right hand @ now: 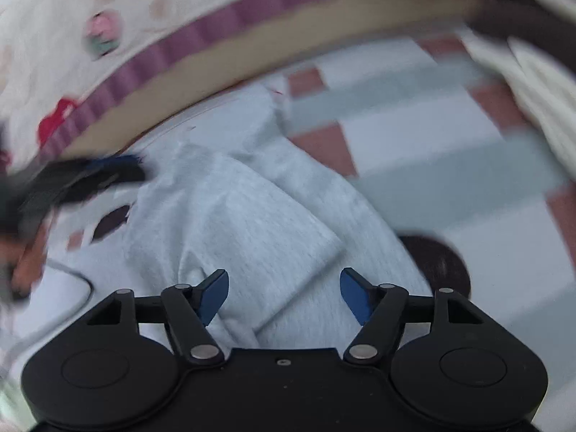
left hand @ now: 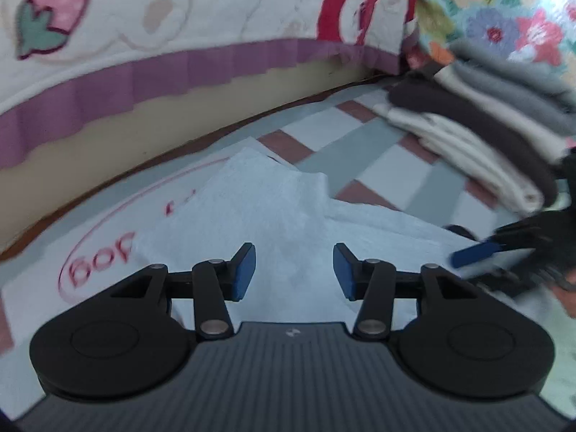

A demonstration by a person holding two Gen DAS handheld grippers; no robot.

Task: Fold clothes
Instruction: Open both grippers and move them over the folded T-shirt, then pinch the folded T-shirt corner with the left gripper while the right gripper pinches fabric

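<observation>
A pale grey-white garment point(left hand: 273, 216) lies crumpled and partly folded on a checked mat; it also shows in the right wrist view point(right hand: 252, 223). My left gripper point(left hand: 294, 270) is open, just above the garment's near part, holding nothing. My right gripper point(right hand: 284, 295) is open over the garment's folded flap, holding nothing. The right gripper shows blurred at the right edge of the left wrist view point(left hand: 478, 253). The left gripper shows blurred at the left of the right wrist view point(right hand: 108, 171).
A stack of folded clothes point(left hand: 475, 122) in grey, dark brown and cream lies at the right. A bed with a strawberry-print cover and purple trim point(left hand: 144, 68) runs along the back. The checked mat point(left hand: 378, 151) has a red oval logo point(left hand: 93, 248).
</observation>
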